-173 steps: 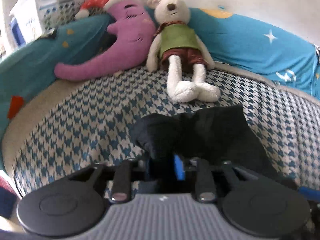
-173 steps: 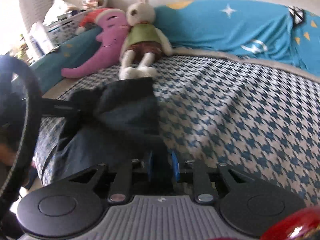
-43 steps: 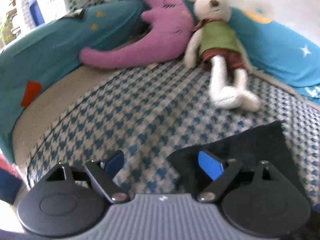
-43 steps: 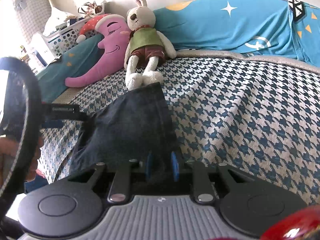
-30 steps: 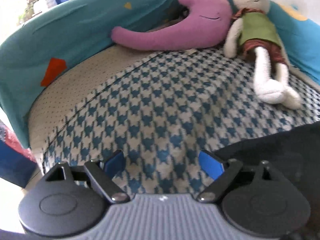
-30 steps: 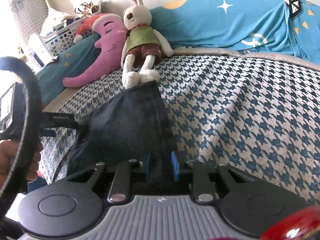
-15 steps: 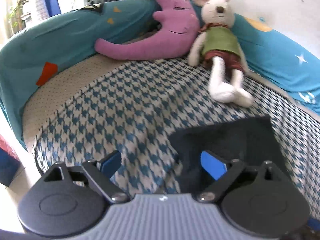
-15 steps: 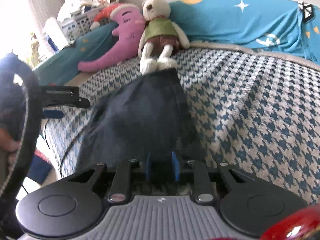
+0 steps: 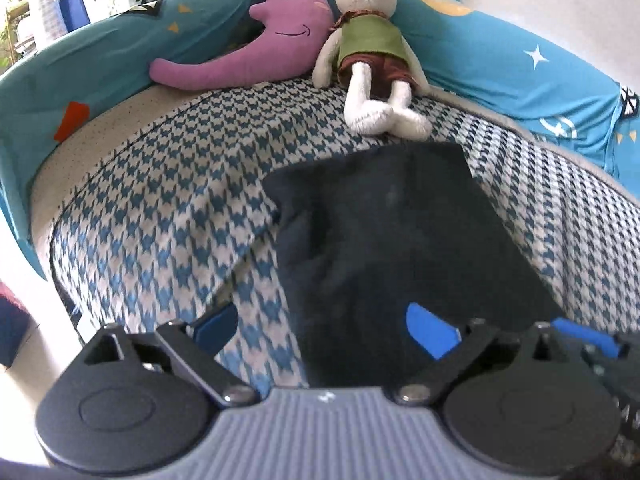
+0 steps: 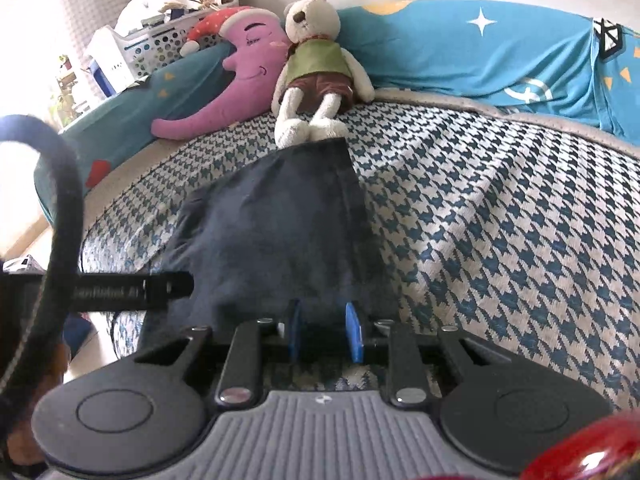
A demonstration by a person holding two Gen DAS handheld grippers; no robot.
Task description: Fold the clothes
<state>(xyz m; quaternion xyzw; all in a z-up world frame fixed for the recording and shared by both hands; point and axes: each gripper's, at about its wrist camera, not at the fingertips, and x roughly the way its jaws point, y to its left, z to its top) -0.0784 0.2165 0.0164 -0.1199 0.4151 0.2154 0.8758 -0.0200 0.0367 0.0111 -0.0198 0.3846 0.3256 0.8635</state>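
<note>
A dark navy garment (image 9: 400,232) lies folded on the houndstooth bed cover (image 9: 168,216), its far edge by the toy rabbit's feet. My left gripper (image 9: 324,330) hovers over the garment's near left corner. Its jaws are opening wide, and the blue pads (image 9: 430,334) press on nothing. In the right wrist view the garment (image 10: 280,220) runs away from my right gripper (image 10: 324,332), which is shut on its near edge. Dark cloth is bunched between those blue pads (image 10: 354,332). A black finger of the left gripper (image 10: 132,290) reaches in from the left, beside the garment's left edge.
A plush rabbit (image 9: 372,52) and a purple moon pillow (image 9: 256,48) lie at the back of the bed. Blue and teal star-print cushions (image 9: 520,72) line the back and left. White baskets (image 10: 160,48) stand behind. The bed's edge (image 9: 60,280) drops off at near left.
My left gripper swung right, back over the garment's near left corner, and its jaws spread a little wider. The right gripper kept its hold on the near edge and barely moved.
</note>
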